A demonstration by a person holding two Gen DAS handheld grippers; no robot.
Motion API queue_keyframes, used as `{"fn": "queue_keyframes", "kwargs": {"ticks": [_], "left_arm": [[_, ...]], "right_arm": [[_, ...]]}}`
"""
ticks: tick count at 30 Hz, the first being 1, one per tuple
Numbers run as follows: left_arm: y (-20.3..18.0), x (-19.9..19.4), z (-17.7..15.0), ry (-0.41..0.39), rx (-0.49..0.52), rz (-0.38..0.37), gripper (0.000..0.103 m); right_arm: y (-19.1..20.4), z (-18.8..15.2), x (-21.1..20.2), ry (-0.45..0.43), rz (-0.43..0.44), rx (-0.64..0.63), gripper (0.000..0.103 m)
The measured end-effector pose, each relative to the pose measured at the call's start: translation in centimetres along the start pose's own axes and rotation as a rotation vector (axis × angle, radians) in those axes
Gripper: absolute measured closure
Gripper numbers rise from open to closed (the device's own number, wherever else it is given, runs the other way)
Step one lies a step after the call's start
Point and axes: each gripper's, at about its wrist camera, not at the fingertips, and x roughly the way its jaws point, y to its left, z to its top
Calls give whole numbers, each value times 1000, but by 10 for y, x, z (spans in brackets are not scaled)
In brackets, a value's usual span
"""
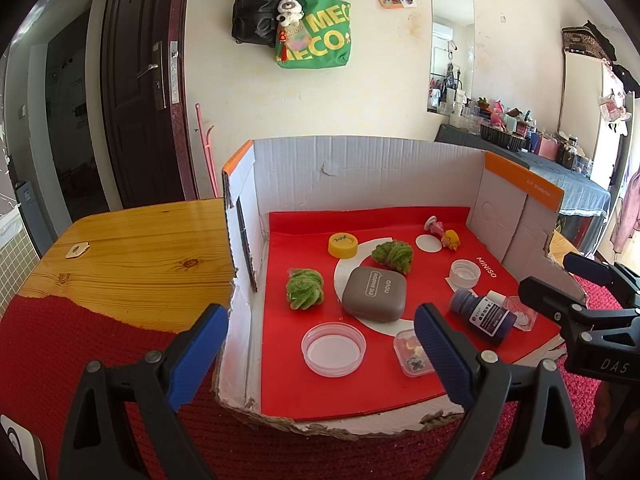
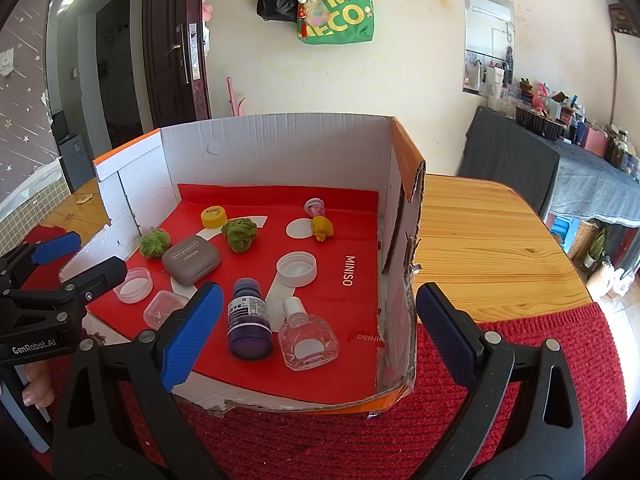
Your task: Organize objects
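Two hand-held grippers, the left hand-held gripper [image 1: 320,344] and the right hand-held gripper [image 2: 318,320], are held spread wide and empty at the torn front edge of a cardboard box [image 2: 276,148] on the tabletop [image 2: 480,240]. A dozen small items are scattered on its red liner. The purple bottle [image 2: 248,326] and the clear bottle [image 2: 308,338], lying just beside each other, could be knocked or rolled if either is closed on off-centre; the clear bottle is likely slippery. The eyeshadow case [image 2: 191,258] is crowded by green yarn balls [image 2: 155,242]
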Motion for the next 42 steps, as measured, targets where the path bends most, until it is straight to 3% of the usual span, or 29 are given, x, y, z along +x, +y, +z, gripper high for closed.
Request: {"fn": "queue_keyframes", "kwargs": {"ticks": [19, 23, 26, 28, 33, 42], "left_arm": [[0, -1, 0, -8, 1, -2, 7], [-2, -14, 1, -33, 7, 19, 7], [-3, -31, 0, -24, 15, -29, 7], [-3, -41, -2, -16, 17, -21, 5], [4, -54, -19, 64, -56, -40, 1], [-2, -32, -56, 242, -68, -10, 1]], "right_arm": [[-1, -1, -1, 0, -3, 2, 4], [-1, -2, -5, -10, -18, 4, 4], [0, -4, -12, 37, 0, 19, 4], [0, -4, -25, 32, 15, 35, 4], [5, -10, -60, 29, -18, 36, 4], [10, -55, -43, 234, -55, 54, 4]]}}
